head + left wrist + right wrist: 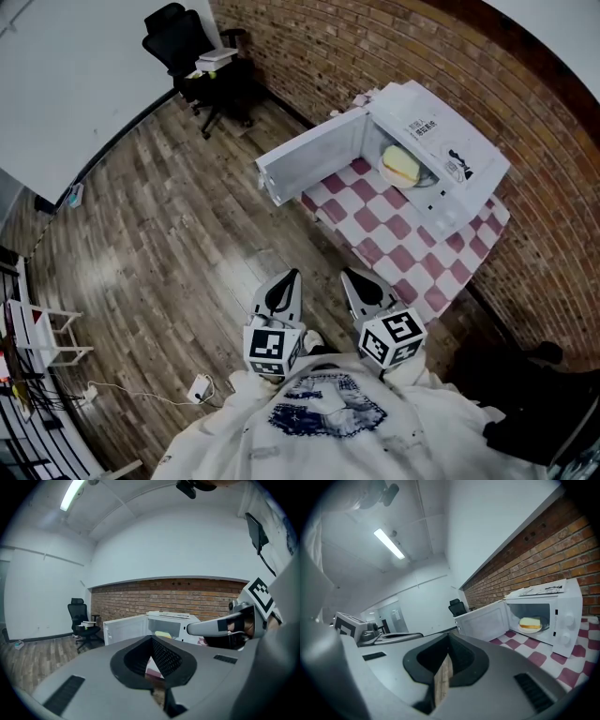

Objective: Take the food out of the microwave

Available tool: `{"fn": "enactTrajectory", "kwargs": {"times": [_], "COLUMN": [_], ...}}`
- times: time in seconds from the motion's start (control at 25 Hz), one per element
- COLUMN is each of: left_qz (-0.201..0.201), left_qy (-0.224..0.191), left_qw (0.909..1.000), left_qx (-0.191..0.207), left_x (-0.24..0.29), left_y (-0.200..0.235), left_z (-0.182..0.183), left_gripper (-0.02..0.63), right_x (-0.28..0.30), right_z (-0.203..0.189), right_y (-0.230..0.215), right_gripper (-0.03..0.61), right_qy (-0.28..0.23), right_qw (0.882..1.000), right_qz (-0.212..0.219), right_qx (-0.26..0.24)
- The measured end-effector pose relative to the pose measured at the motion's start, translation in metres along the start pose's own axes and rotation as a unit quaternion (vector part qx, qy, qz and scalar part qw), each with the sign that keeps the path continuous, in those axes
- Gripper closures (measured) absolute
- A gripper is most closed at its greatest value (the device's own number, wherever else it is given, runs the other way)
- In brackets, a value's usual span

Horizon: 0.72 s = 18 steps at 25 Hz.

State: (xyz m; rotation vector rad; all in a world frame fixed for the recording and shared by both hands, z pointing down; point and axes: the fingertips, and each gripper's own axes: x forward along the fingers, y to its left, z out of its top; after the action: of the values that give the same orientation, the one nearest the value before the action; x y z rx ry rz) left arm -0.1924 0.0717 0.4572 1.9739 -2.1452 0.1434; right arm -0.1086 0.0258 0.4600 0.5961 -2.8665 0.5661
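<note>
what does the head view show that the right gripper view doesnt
Only the head view: the person's white shirt and a white rack by the floor's edge.
Only the right gripper view: the ceiling light.
Both: the open microwave, the food inside it, the checked cloth, the brick wall, the office chair and the left gripper.

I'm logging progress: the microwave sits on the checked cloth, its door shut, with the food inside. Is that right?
No. The door stands open, as the head view shows. The rest holds: the microwave sits on the checked cloth with the food inside.
</note>
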Motion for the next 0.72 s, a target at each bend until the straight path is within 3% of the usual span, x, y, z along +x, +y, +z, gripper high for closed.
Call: {"fn": "enactTrajectory", "kwargs": {"times": [0.32,0.72], "left_qz": [-0.048,-0.119], "left_qy": [-0.004,0.007], "left_qw": [0.9988,0.9927], "left_qx": [0.002,-0.014], "left_x": [0.020,0.054], "left_y": [0.018,0.001], "left_z": [-0.001,-0.002], "left_gripper": [0.606,0.606], "right_x": [0.017,0.008], "right_z": [0.007,0.012], "right_y": [-0.006,-0.033], "right_gripper": [0.565,0.565], "right_qy": [-0.010,-0.024], "right_qw": [0.999,0.993], "right_qz": [-0.049,-0.113], "right_qx": [0.001,0.008]}}
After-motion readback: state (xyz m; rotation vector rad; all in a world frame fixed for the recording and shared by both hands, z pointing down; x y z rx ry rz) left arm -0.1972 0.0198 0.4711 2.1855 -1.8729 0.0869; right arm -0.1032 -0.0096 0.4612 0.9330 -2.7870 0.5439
